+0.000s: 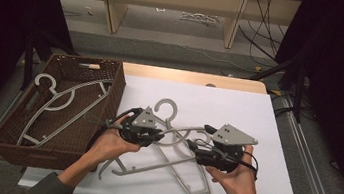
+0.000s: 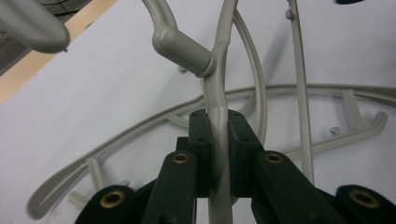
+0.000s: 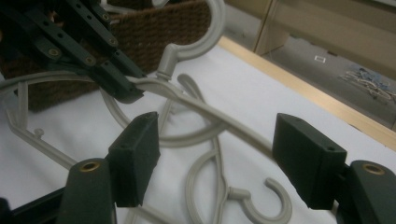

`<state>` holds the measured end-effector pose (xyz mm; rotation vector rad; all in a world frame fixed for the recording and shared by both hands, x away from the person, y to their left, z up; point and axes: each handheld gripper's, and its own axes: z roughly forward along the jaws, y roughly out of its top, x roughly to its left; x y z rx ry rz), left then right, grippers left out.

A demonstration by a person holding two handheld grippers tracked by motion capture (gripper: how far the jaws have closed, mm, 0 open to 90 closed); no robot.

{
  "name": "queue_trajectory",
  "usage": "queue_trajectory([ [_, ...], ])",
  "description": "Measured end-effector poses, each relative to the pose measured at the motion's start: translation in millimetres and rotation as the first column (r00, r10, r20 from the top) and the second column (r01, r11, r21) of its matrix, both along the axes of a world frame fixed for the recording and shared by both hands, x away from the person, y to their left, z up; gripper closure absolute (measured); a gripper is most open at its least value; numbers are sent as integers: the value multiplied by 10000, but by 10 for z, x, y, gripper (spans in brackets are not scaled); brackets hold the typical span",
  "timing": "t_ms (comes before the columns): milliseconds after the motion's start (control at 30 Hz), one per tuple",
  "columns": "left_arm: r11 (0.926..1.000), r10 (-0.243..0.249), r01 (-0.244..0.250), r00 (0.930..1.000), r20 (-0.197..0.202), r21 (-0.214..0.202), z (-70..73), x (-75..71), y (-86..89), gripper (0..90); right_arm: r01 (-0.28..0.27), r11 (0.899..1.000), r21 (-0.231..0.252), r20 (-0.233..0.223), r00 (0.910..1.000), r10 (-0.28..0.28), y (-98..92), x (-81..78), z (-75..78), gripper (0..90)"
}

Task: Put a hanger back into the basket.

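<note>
At the left of the high view sits a dark brown woven basket (image 1: 116,87), rectangular, its wicker walls rough and ribbed. Inside it lies one pale grey plastic hanger (image 1: 66,100), hook toward the upper left corner, arms spread across the basket floor. Near the basket's far wall rests a small light-coloured stick-like piece (image 1: 89,66), too small to identify.

Over to the white table sheet (image 1: 239,106), smooth and matte, with a strip of bare wood edge (image 1: 188,76) along its far side. In the centre of the frame a tangle of grey hangers (image 1: 176,165) lies on it, slim moulded plastic with rounded hooks and little notched pegs.

The left gripper (image 2: 217,135) has its black, blocky jaws clamped tight on the top hanger (image 2: 219,93), gripping the thin arm just below the thick rounded neck of the hook. In the high view that hanger (image 1: 169,122) sits at centre frame, its hook curling toward the top, raised above the pile.

The right gripper (image 3: 215,158) stands wide, its square matte pads well apart. The same hanger's arm (image 3: 219,119) slants between them, and neither pad presses on it. In the high view this gripper (image 1: 193,148) sits right of centre, cradled in the person's right hand (image 1: 237,179); the left hand (image 1: 111,142) carries the other, just beside the basket's near corner.
</note>
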<state>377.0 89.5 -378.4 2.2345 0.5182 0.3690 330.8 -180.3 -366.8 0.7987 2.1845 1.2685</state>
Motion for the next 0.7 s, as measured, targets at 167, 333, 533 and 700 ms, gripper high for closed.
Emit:
queue_trajectory([
  [167, 9988, 466, -467, 9989, -40, -144, 116, 103, 118, 822, 419, 9973, 598, 373, 9983, -442, -93, -53, -70, 314],
  [333, 9962, 775, -774, 9970, 16, -400, 285, 224, 211, 822, 660, 9935, 930, 386, 9968, -698, -158, -100, -102, 310],
  [533, 9906, 1187, -1183, 9929, 8, -686, 549, 333, 320, 822, 823, 9887, 1250, 381, 9954, -877, -237, -142, -177, 285],
  [700, 9849, 1410, -1398, 9900, 49, -1023, 759, 405, 441, 822, 848, 9858, 1449, 107, 9961, -872, -240, -129, -278, 259],
])
